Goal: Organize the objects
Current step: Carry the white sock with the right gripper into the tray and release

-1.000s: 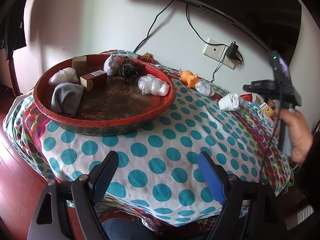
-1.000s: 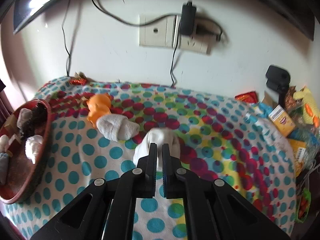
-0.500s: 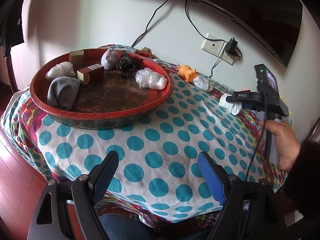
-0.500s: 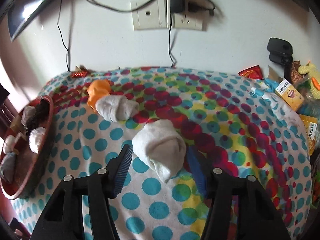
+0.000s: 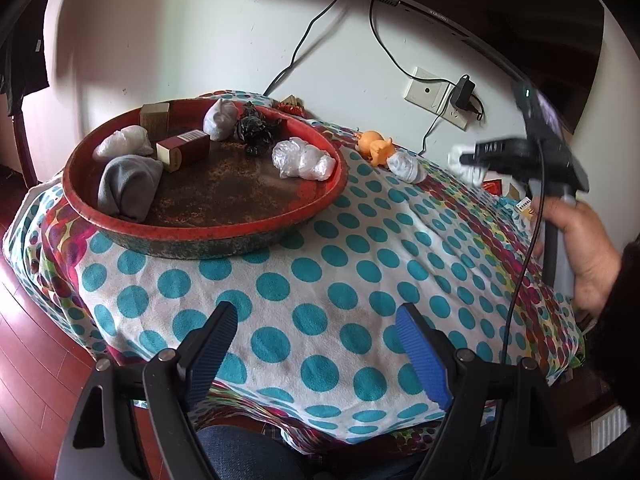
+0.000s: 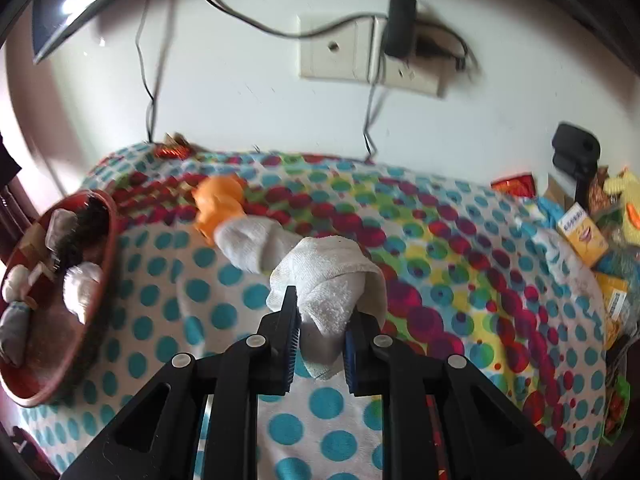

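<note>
Red and rust-stained, the round tray [image 5: 208,232] sits on the left part of the polka-dot cloth [image 5: 320,272]. Inside it lie a grey rolled sock [image 5: 128,188], a white bundle [image 5: 124,146] behind that, a dark red box [image 5: 184,152], a tan box [image 5: 154,116] at the far rim, a pale grey bundle [image 5: 220,118], a dark crumpled thing [image 5: 256,132] and a clear plastic bag ball [image 5: 302,160] near the right rim.

On the cloth beyond the tray, an orange toy [image 5: 374,148] lies touching a white rolled sock [image 5: 406,166].

From the left wrist, the left gripper [image 5: 316,344] hangs over bare cloth with its blue pads spread wide and nothing between them. That view also shows the person's hand [image 5: 580,252] around the other tool's handle, and only a blurred scrap of white at its tip.

From the right wrist the grasp is plain: the right gripper [image 6: 320,344] has its fingers clenched on a white rolled towel [image 6: 328,280], which hangs between the pads above the cloth, just in front of the white rolled sock. This view alone shows the clutter at the cloth's right edge, a yellow carton [image 6: 582,232] among it, and the wall socket [image 6: 368,56] with its black adapter close up. Here the tray appears only at the left edge.
</note>
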A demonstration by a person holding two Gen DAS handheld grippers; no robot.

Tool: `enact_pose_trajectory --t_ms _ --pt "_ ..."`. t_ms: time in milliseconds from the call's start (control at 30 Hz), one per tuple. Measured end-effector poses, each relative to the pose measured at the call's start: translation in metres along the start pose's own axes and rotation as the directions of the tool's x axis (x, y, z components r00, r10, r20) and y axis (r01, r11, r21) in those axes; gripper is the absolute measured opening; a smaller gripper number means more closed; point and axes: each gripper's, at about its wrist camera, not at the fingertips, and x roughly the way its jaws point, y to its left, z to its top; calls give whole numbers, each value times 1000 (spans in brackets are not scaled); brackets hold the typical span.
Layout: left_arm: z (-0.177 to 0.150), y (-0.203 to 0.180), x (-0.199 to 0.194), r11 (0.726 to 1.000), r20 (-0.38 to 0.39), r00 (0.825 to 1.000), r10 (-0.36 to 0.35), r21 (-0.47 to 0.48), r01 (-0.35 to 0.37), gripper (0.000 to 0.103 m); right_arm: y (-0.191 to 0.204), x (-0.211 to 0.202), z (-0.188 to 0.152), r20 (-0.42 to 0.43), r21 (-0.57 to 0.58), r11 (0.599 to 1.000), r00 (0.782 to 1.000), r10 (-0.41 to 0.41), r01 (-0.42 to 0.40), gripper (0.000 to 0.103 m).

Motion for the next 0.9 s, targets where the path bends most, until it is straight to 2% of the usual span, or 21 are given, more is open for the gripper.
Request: enact_pose_trajectory --t_ms 233,433,600,900 --pt "-1 2 -12 1000 24 999 26 -14 -25 84 53 -52 34 100 -81 993 991 91 -83 17" --pt "-5 14 -28 998 38 998 51 -50 -49 84 112 -84 47 149 -172 974 973 176 -149 17" --pt "-6 27 -41 994 48 995 90 -59 -87 84 158 -96 56 162 -226 955 959 231 -192 17" --pt "-2 61 -58 986 84 989 120 -128 -109 84 227 -96 66 148 -293 930 951 273 -221 17"
